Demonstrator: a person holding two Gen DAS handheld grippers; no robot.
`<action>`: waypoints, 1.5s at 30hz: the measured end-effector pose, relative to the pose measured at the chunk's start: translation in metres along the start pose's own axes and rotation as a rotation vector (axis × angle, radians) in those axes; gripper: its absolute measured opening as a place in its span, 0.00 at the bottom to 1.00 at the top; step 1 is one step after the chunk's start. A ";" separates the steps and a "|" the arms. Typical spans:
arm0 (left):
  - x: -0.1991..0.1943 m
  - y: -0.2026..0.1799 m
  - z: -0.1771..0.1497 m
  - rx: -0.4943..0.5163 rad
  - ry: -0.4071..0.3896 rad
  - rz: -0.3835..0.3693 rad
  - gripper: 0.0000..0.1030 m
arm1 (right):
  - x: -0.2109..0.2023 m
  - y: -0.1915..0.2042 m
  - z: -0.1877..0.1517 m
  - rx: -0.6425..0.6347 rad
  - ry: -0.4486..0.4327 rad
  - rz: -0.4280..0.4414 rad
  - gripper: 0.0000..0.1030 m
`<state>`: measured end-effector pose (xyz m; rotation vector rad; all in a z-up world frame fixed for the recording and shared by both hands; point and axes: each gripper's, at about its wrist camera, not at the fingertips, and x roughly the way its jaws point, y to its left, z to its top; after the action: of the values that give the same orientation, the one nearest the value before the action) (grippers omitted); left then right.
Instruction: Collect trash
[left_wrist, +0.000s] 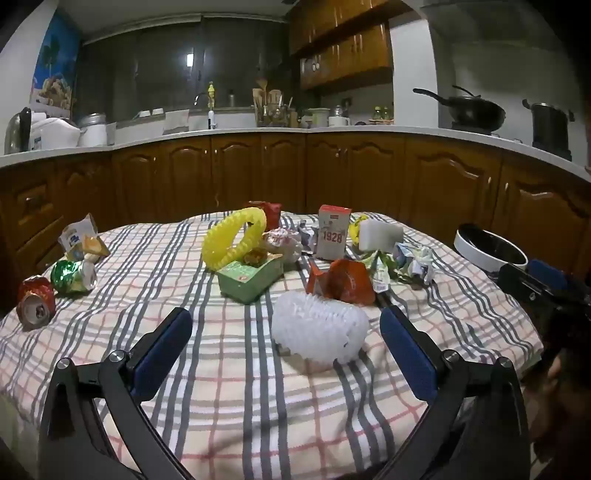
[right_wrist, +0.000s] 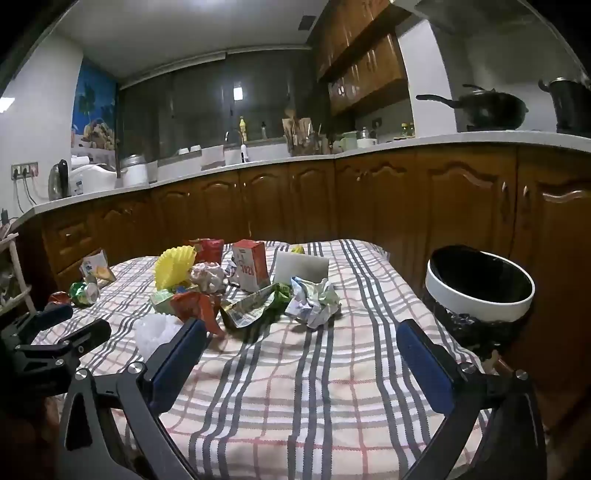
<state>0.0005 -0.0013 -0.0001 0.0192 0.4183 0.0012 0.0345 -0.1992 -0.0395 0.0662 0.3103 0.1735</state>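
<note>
Trash lies scattered on a table under a checked cloth (left_wrist: 236, 387). A white foam net sleeve (left_wrist: 320, 329) sits just ahead of my left gripper (left_wrist: 286, 323), which stands open with nothing between its blue pads. Beyond lie an orange wrapper (left_wrist: 341, 282), a green carton (left_wrist: 248, 279), a yellow foam ring (left_wrist: 233, 240), a "1928" carton (left_wrist: 332, 232) and crumpled paper (left_wrist: 413, 261). Two crushed cans (left_wrist: 35, 301) rest at the left. My right gripper (right_wrist: 301, 338) is open over bare cloth, short of the crumpled paper (right_wrist: 314, 301). A white-rimmed bin (right_wrist: 480, 284) stands off the table's right edge.
Wooden kitchen cabinets (left_wrist: 295, 173) curve behind the table, with a worktop holding a kettle, a wok (left_wrist: 476, 109) and pots. A snack bag (left_wrist: 79, 242) stands at the table's far left. My left gripper's frame (right_wrist: 48, 332) shows at the left of the right wrist view.
</note>
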 end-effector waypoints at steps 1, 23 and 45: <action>0.001 -0.002 0.000 0.006 0.005 0.000 1.00 | 0.000 0.000 0.000 -0.001 0.001 0.002 1.00; -0.005 0.006 0.002 -0.026 -0.003 0.000 1.00 | -0.004 0.005 -0.002 -0.003 0.008 0.022 1.00; 0.001 0.004 0.001 -0.023 0.011 0.001 1.00 | -0.002 0.005 -0.002 0.003 0.010 0.027 1.00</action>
<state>0.0018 0.0027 0.0007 -0.0036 0.4289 0.0072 0.0312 -0.1945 -0.0401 0.0730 0.3196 0.2002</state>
